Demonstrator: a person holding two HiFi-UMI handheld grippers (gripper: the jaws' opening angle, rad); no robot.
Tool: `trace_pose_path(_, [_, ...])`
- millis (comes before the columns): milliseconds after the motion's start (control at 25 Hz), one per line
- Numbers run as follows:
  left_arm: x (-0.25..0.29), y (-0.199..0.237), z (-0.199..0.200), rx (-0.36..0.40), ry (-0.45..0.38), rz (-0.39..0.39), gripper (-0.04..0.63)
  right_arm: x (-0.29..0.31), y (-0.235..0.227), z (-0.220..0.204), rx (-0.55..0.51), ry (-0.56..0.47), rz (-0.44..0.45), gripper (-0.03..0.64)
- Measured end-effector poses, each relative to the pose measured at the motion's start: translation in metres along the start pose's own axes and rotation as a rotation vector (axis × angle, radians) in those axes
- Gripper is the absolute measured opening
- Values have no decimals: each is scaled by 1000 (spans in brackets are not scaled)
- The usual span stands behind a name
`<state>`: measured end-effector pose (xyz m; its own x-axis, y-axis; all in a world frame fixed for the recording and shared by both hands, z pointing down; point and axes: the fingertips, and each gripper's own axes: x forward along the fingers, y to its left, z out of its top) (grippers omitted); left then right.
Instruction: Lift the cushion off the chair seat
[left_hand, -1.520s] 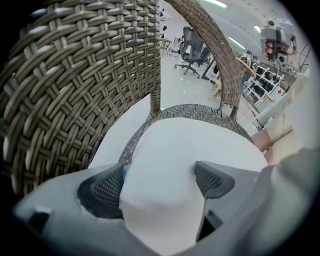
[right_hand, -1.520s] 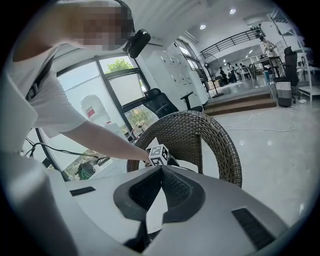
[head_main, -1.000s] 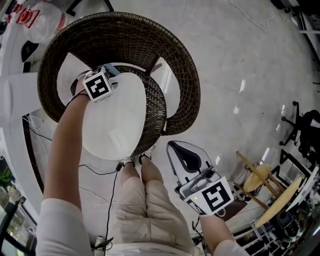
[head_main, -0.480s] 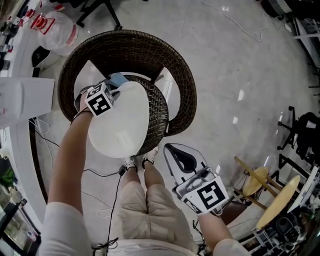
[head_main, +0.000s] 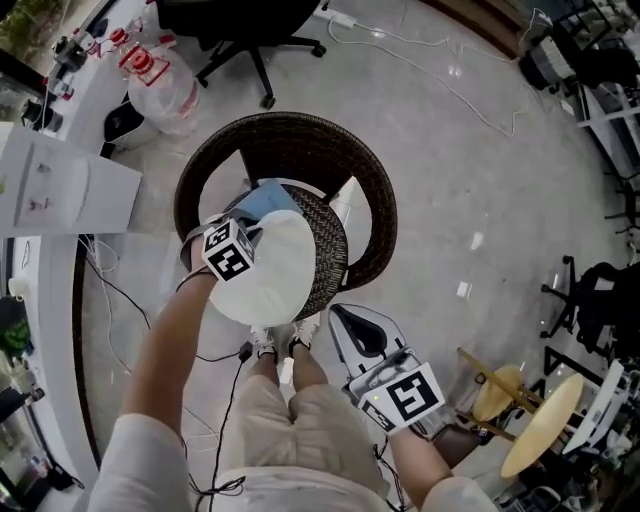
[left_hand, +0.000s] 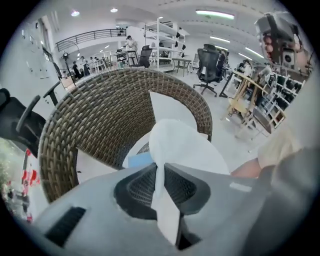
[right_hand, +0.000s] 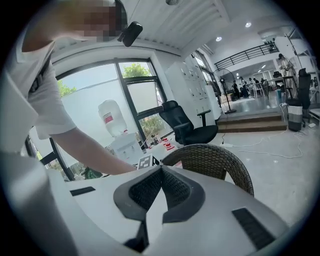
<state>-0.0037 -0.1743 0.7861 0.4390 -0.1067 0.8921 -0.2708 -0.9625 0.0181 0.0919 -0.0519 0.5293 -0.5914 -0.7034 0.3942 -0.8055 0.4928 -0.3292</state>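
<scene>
A round white cushion (head_main: 278, 268) hangs tilted over the seat of a dark wicker chair (head_main: 300, 150). My left gripper (head_main: 245, 240) is shut on the cushion's left edge. In the left gripper view a fold of the white cushion (left_hand: 185, 145) is pinched between the pads, with the chair's woven back (left_hand: 95, 115) behind it. A blue pad (head_main: 265, 200) shows on the seat under the cushion. My right gripper (head_main: 350, 315) hovers near the person's knees, right of the chair, shut on nothing; its pads meet (right_hand: 160, 172).
A black office chair (head_main: 240, 20), a water bottle (head_main: 165, 85) and a white box (head_main: 70, 185) stand at the upper left. Cables (head_main: 110, 290) trail on the floor left of the chair. Wooden stools (head_main: 520, 400) crowd the lower right. The person's legs (head_main: 290, 400) are below the chair.
Both grippers have risen. The left one has carried the cushion's edge up, so the cushion tilts off the seat and the blue pad beneath it is now uncovered.
</scene>
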Motion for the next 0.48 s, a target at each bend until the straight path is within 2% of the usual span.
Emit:
trace_pose_path(120, [-33,-11,-12,-39,-34,31,44,-1,30,19,-17,-19,18,2])
trace_pose_path(240, [-67,-31,-20,-79,-55,14,42,-9,54,38,-34,-36,26,2])
trace_pose_path(360, [-100,-53,-28,-99,-60,8,40,-20,69,52,-44,-45,21,2])
trace_pose_path(480, [-128,-66,-31,-127,-80,42,40,-34,77,59,-60,-42,12,2])
